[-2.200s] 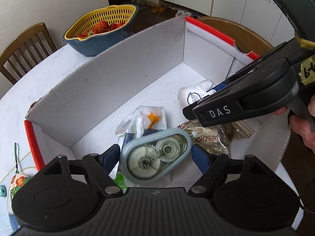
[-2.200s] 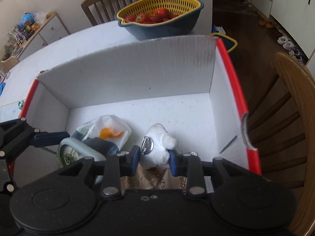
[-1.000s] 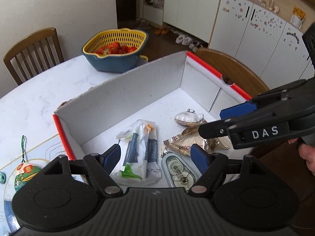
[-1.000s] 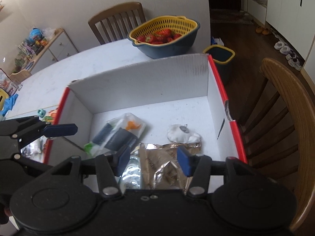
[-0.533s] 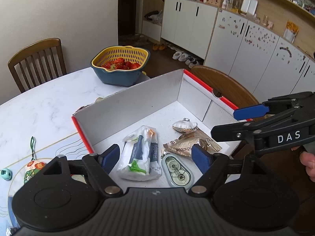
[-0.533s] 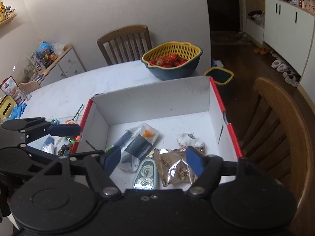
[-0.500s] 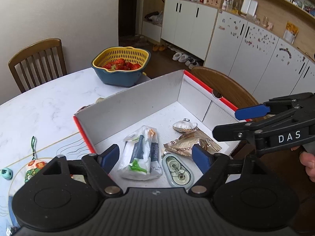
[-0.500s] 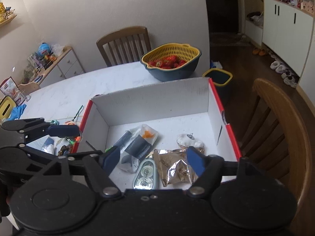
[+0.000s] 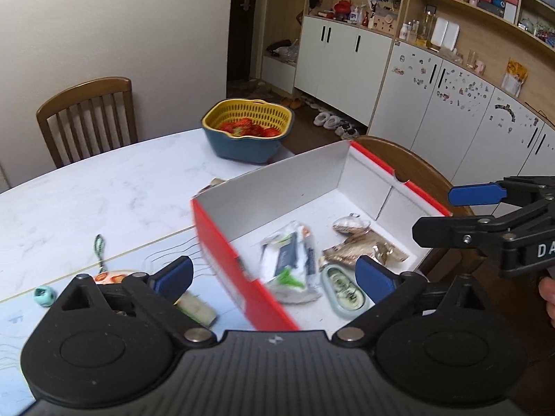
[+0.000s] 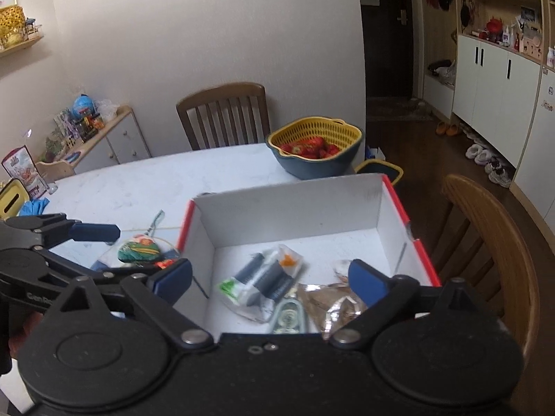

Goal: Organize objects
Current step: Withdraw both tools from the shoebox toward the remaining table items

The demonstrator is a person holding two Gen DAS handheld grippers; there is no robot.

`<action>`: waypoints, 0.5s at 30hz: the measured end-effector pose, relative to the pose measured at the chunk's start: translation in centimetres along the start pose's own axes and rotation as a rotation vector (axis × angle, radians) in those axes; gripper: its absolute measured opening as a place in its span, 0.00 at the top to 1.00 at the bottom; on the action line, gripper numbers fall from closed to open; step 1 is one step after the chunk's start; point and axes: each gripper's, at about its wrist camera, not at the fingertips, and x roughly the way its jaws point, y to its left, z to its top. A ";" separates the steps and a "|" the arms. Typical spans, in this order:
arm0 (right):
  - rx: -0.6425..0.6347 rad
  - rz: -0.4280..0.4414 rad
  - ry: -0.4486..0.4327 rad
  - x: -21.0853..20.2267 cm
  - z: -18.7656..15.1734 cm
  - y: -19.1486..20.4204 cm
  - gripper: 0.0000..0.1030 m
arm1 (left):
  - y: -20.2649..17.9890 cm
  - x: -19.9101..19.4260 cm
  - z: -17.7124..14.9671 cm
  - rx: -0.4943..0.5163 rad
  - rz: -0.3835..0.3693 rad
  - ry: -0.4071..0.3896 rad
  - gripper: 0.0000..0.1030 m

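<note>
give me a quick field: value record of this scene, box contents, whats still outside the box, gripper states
container: white cardboard box with red edges, on the white table
in box: plastic packet, tape dispenser, foil pouch, shell-shaped trinket
outside box, on table: embroidered charm, small teal bead, strawberry basket
left gripper: open, empty
right gripper: open, empty

Box (image 9: 284,187): matt white corrugated cardboard, red outer face. Snack pouch (image 9: 364,248): crinkled glossy foil. Wrapped packet (image 9: 291,260): clear shiny plastic film. Tape dispenser (image 9: 343,291): smooth pale plastic. Colander (image 10: 314,135): perforated yellow plastic in blue plastic bowl. Table (image 9: 104,187): smooth marble-look white. Chair (image 10: 492,242): varnished wood.
</note>
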 end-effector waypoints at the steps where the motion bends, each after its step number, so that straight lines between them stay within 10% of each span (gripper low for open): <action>1: 0.000 0.001 -0.002 0.0 -0.1 0.5 0.06 | 0.5 -0.3 -0.2 -0.004 -0.003 -0.002 0.01; 15: -0.011 0.003 0.022 1.0 -1.7 9.3 0.06 | 8.5 -6.2 -4.1 -0.035 0.042 -0.095 0.00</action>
